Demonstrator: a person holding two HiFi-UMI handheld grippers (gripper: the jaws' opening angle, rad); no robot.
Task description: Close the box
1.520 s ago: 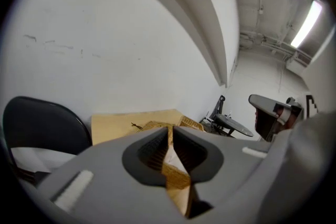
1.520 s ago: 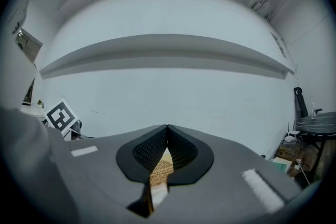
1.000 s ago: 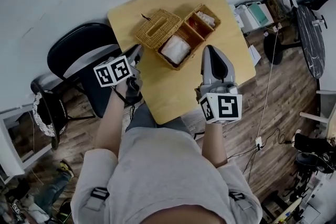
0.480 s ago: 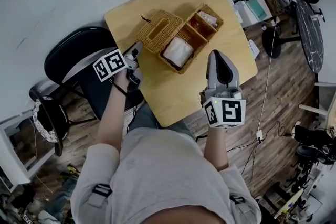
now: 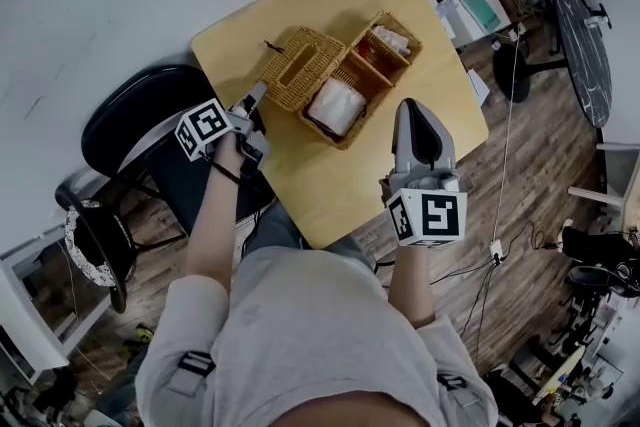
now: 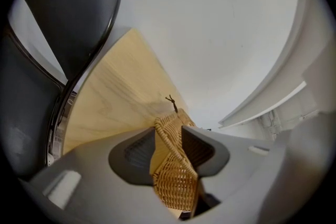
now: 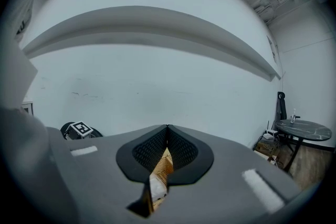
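Lower and rolled now, the left gripper [image 5: 257, 96] has just spread its jaws around the flat woven lid [image 5: 300, 67], left of the open tan wicker box [image 5: 362, 72]. Right gripper [image 5: 413, 105], near the box, is pinched shut. A shallow bite may let the lid slip.

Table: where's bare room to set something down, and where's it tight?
Free on the table: the near part, between the wicker box and the edge by the person; the far strip between box and far edge; the right corner beyond the box. Crowded: the middle, taken by the box and its flipped-open lid.
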